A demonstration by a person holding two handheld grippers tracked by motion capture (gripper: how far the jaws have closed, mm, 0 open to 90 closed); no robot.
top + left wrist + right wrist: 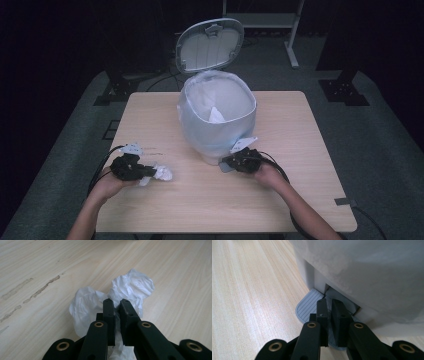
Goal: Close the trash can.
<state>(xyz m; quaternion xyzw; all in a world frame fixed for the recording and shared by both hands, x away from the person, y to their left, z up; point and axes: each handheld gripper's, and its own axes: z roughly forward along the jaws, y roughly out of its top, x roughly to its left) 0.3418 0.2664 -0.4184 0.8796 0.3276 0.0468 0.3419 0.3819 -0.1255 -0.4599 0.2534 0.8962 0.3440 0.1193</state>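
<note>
lying on the table [300,150] at front left, the crumpled paper [161,173] is clamped between the closed jaws of the left gripper [150,172], seen close in the left gripper view [132,287]. the pedal bin [217,120], lined with a white bag and its lid [210,45] up, stands to the right of the paper and farther back. the right gripper [329,302], jaws together, presses on the foot pedal [308,306]. judged: the paper must travel up and rightward over the rim; the left hand is nearer.

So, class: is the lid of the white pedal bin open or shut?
Open. The lid stands tipped up behind the bin, showing its ribbed underside, and the white liner's inside is exposed. The right tongs rest on the grey pedal.
</note>
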